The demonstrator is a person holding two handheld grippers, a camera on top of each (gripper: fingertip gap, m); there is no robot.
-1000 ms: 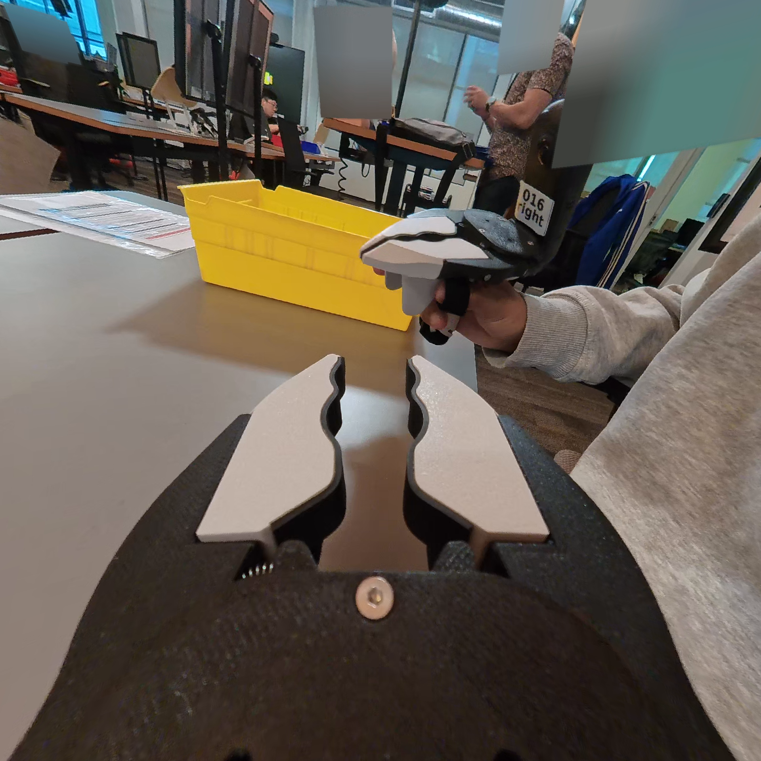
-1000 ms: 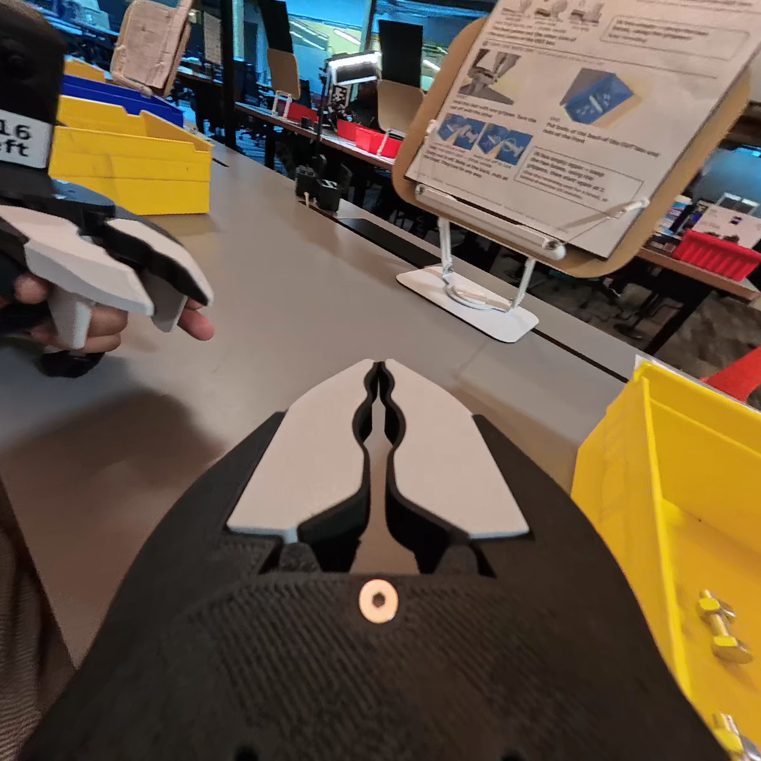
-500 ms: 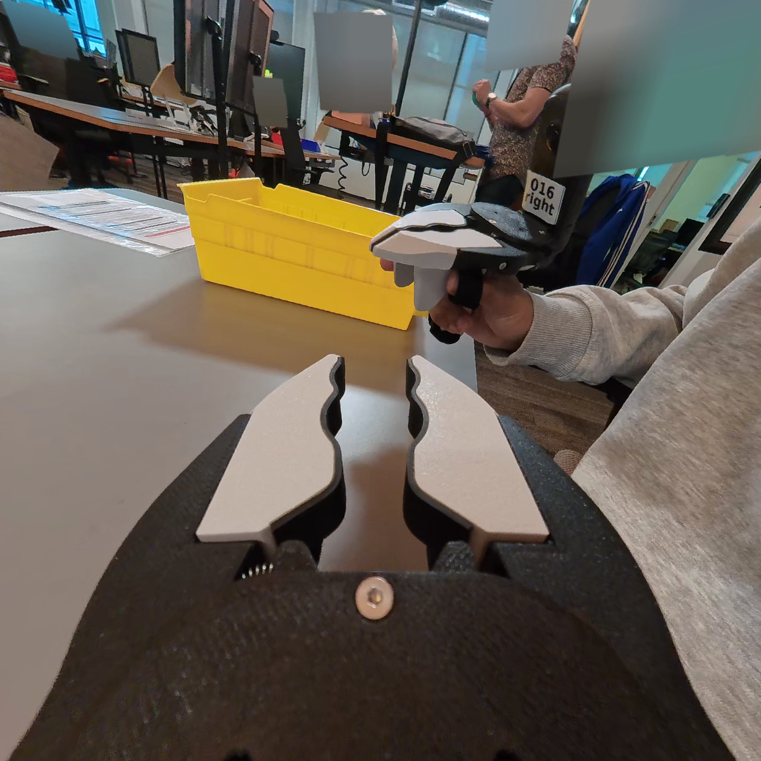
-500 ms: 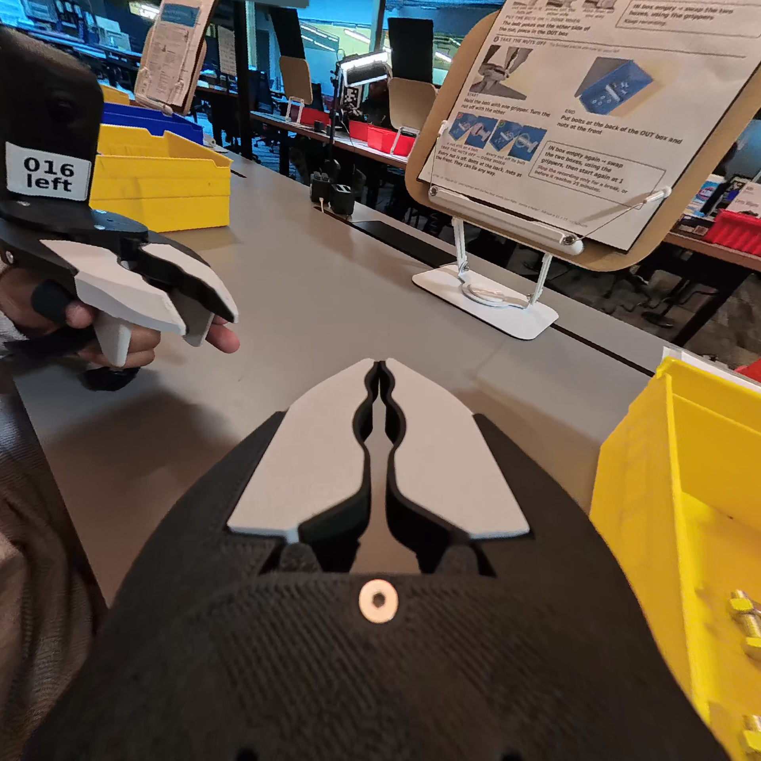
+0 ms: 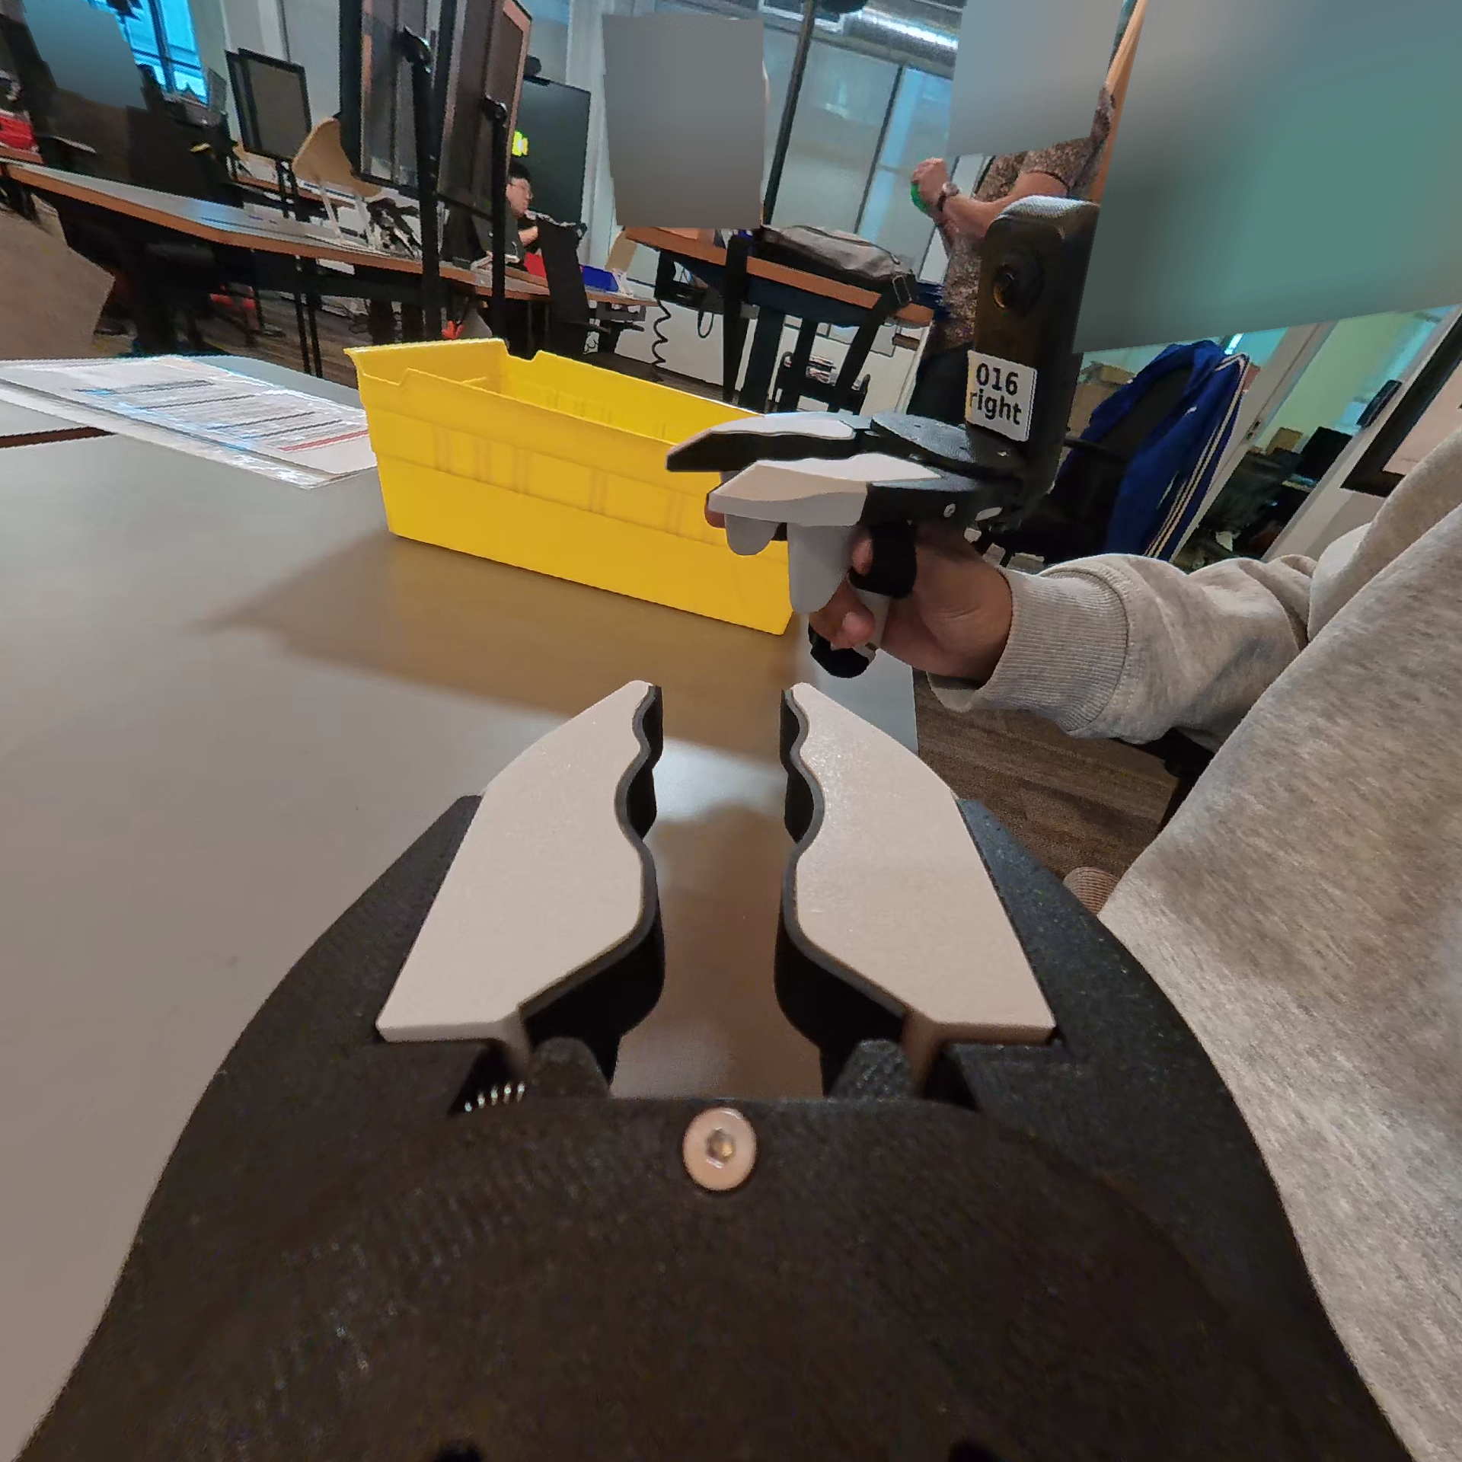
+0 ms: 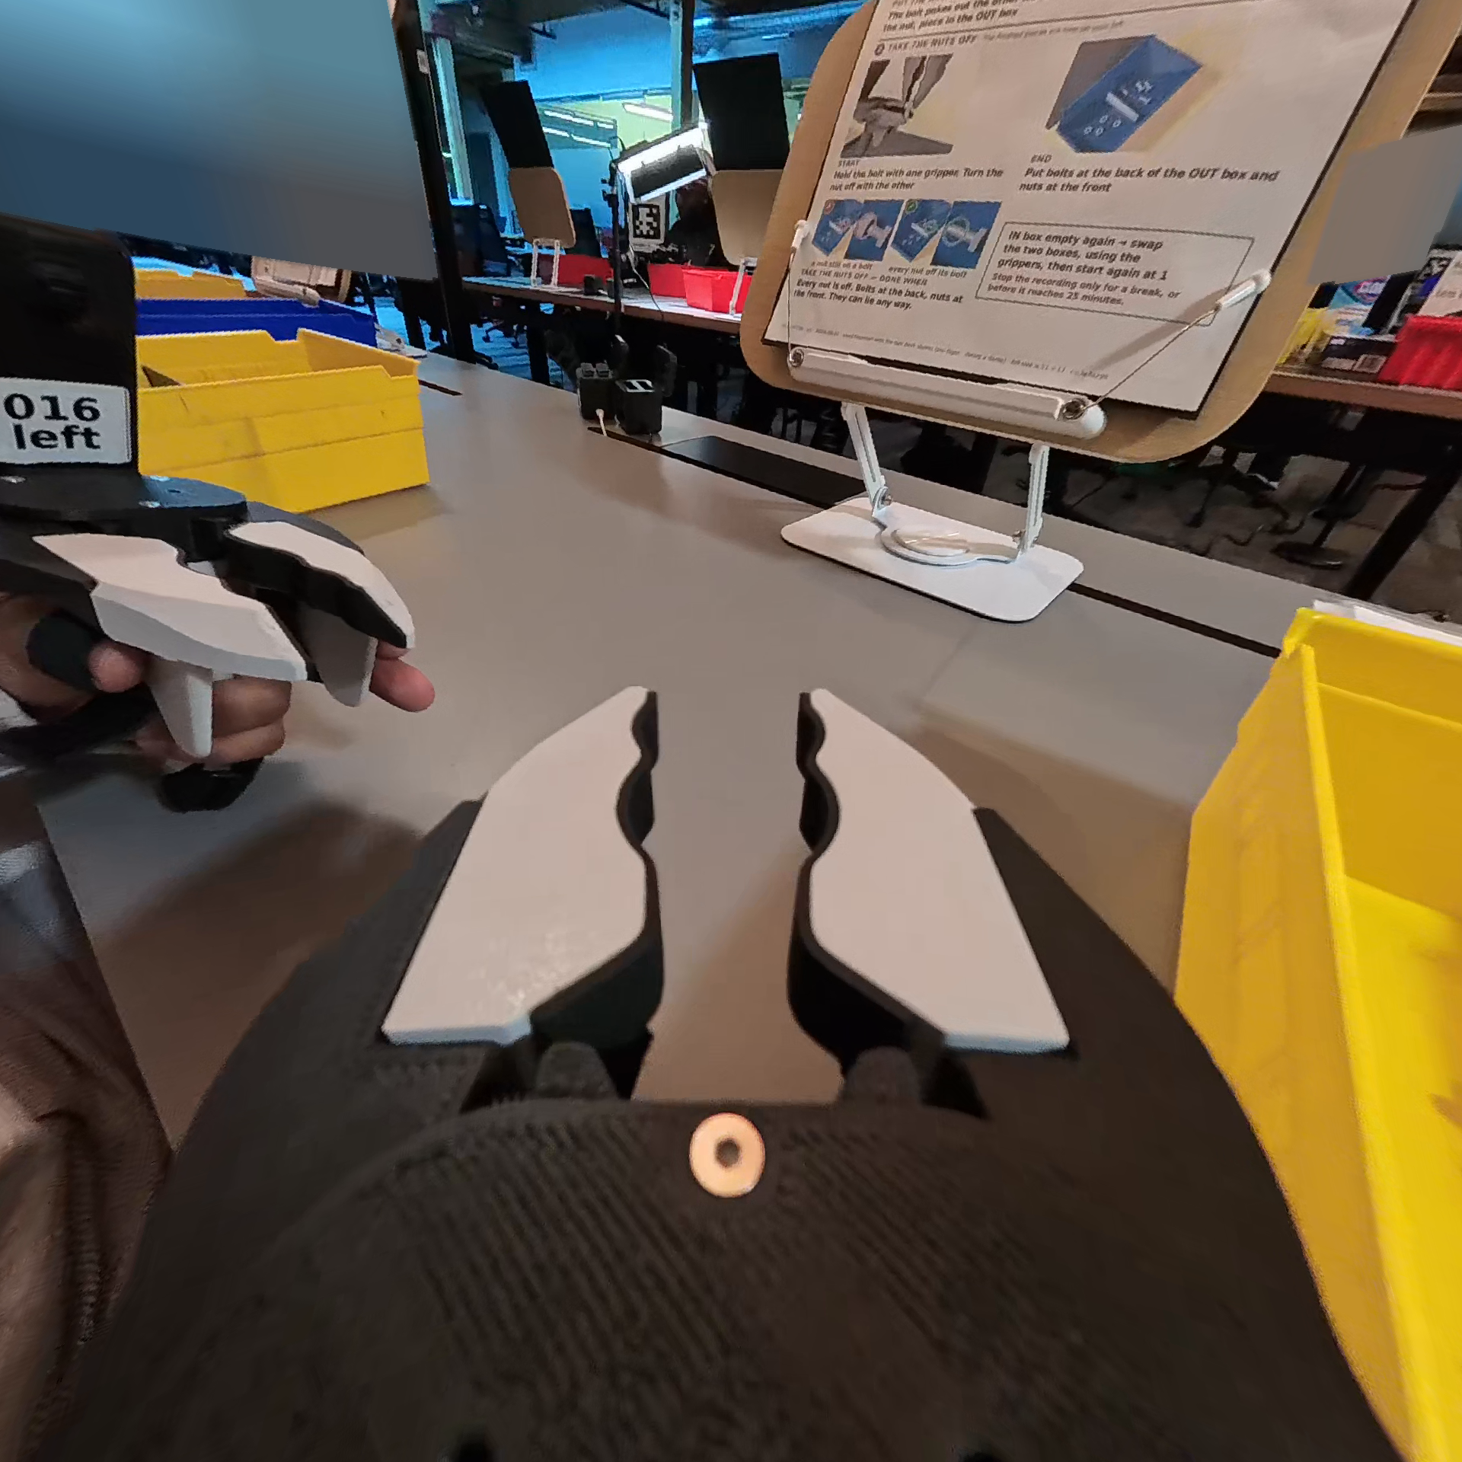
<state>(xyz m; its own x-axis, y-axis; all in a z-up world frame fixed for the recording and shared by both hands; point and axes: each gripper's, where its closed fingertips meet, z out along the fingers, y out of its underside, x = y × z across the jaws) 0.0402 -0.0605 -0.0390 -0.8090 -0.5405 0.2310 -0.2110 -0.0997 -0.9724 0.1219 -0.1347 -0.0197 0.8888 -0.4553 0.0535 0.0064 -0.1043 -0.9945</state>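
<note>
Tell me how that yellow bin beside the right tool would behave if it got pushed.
The yellow bin looks like stiff moulded plastic, so it probably keeps its shape. On the smooth table it would likely slide, not tip, being long and low.

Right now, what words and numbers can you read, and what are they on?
I won't copy writing out; here is where it stands.
White sticker on the right gripper's black post.
White sticker on the left gripper's black post.
Printed instruction sheet on the tan board stand.
Laminated sheet on the table: too blurred.
</note>
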